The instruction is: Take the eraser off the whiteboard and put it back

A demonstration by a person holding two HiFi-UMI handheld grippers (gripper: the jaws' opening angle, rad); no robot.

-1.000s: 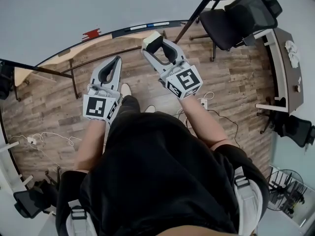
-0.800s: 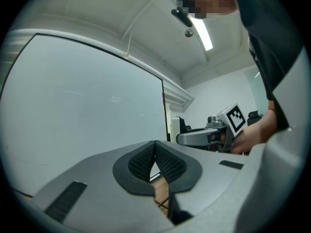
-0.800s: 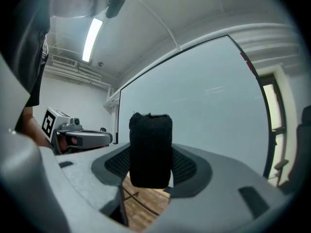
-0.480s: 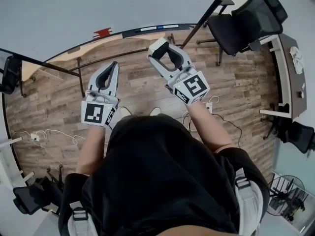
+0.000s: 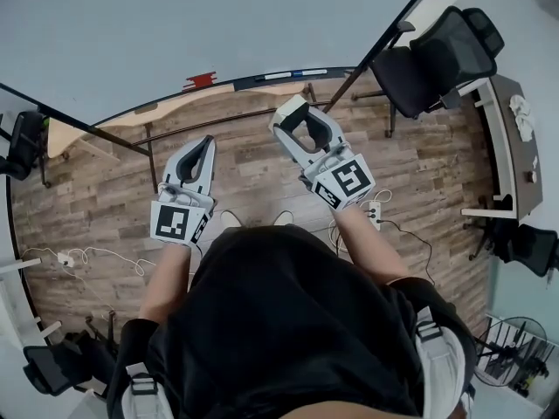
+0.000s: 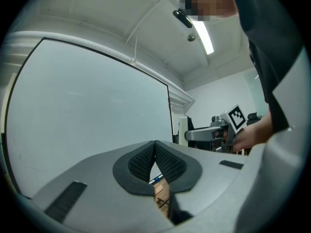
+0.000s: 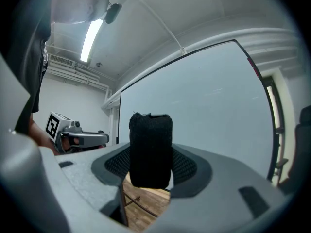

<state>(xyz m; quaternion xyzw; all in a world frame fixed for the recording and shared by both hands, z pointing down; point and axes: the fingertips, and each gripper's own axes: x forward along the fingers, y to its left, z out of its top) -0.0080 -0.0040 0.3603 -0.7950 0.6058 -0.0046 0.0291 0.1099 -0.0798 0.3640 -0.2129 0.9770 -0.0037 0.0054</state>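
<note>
My right gripper (image 5: 293, 114) is shut on the eraser (image 5: 288, 108), a pale-backed block in the head view. In the right gripper view its black felt face (image 7: 150, 149) stands upright between the pads. It hangs level in front of the whiteboard (image 5: 175, 24), short of the tray (image 5: 253, 83). My left gripper (image 5: 206, 142) is shut with nothing in it, beside the right one and lower in the picture. Its pads (image 6: 163, 164) meet at the tip in the left gripper view. The board (image 6: 87, 110) fills that view's left.
A red object (image 5: 201, 80) and markers (image 5: 293, 74) lie on the tray. The board's stand bars (image 5: 218, 120) cross the wood floor below. An office chair (image 5: 437, 55) and a desk (image 5: 507, 138) stand at the right; cables (image 5: 389, 223) trail on the floor.
More of the whiteboard has come into the head view, and both grippers sit lower and further right in it. The right one still holds the eraser; the left stays shut.
</note>
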